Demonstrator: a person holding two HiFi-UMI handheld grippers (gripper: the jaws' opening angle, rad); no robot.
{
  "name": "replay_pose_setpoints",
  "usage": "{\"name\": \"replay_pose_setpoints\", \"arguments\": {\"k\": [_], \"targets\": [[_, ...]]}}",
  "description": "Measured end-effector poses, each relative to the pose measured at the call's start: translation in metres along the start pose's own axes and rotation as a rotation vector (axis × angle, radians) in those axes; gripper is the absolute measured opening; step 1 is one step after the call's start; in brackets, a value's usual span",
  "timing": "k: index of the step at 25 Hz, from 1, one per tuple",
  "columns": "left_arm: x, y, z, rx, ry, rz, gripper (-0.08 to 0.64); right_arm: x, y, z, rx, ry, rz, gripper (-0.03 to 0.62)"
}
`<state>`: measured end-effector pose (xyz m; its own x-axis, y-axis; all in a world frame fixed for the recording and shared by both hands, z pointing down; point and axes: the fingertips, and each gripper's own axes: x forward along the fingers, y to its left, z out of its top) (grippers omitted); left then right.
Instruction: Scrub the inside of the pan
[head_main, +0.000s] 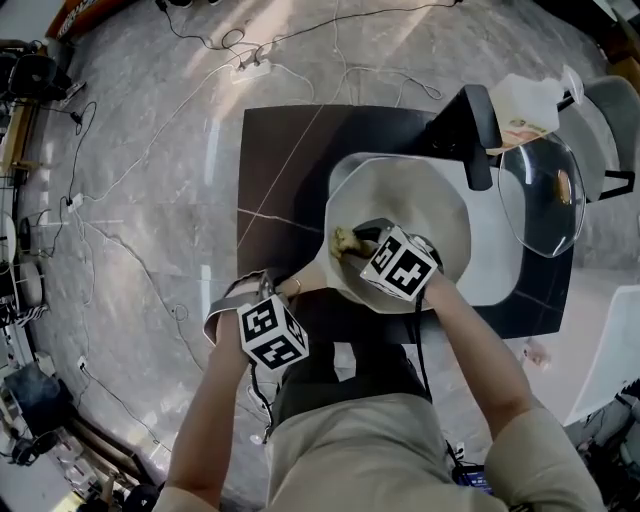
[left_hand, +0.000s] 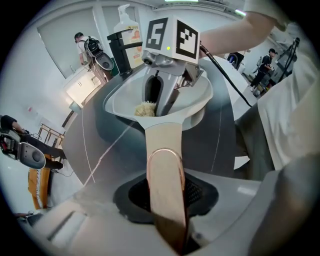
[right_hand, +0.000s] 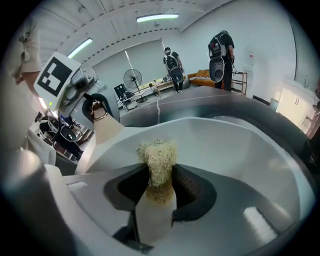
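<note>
A white pan (head_main: 420, 195) sits on a dark table (head_main: 285, 160). Its pale handle (head_main: 312, 272) points toward me, and my left gripper (head_main: 288, 292) is shut on the handle's end. In the left gripper view the handle (left_hand: 162, 142) runs from between that gripper's (left_hand: 167, 200) pads up to the pan (left_hand: 122, 97). My right gripper (head_main: 356, 244) reaches into the pan, shut on a yellowish fibrous scrubber (head_main: 344, 240). In the right gripper view the scrubber (right_hand: 159, 157) sticks out of this gripper (right_hand: 159, 192) over the pan's inner wall (right_hand: 240, 145).
A glass lid (head_main: 545, 190) lies right of the pan. A pump bottle (head_main: 525, 105) and a black upright object (head_main: 470, 125) stand at the table's far side. Cables and a power strip (head_main: 250, 68) lie on the floor. People stand in the background.
</note>
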<state>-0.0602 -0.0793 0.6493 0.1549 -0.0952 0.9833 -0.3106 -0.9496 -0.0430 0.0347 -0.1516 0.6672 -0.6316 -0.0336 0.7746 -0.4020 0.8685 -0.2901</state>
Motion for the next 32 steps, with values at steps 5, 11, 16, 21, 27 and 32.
{"name": "replay_pose_setpoints", "arguments": {"k": [5, 11, 16, 21, 27, 32], "targets": [[0.0, 0.001, -0.001, 0.008, 0.002, 0.017, 0.107, 0.001, -0.035, 0.023, -0.006, -0.063, -0.119, 0.151], [-0.001, 0.001, 0.0, 0.009, 0.001, 0.021, 0.107, -0.011, -0.099, 0.029, -0.116, -0.047, -0.392, 0.152], [-0.001, 0.002, -0.001, 0.009, 0.0, 0.021, 0.107, -0.032, -0.152, -0.003, -0.093, 0.071, -0.584, 0.152], [0.0, 0.001, -0.003, 0.001, 0.003, 0.01, 0.107, -0.048, -0.168, -0.04, -0.154, 0.265, -0.676, 0.153], [0.001, -0.001, -0.002, -0.006, 0.005, -0.008, 0.107, -0.079, -0.164, -0.094, -0.162, 0.505, -0.67, 0.151], [0.002, -0.003, -0.003, -0.017, 0.013, -0.027, 0.107, -0.087, -0.121, -0.135, -0.196, 0.688, -0.529, 0.146]]}}
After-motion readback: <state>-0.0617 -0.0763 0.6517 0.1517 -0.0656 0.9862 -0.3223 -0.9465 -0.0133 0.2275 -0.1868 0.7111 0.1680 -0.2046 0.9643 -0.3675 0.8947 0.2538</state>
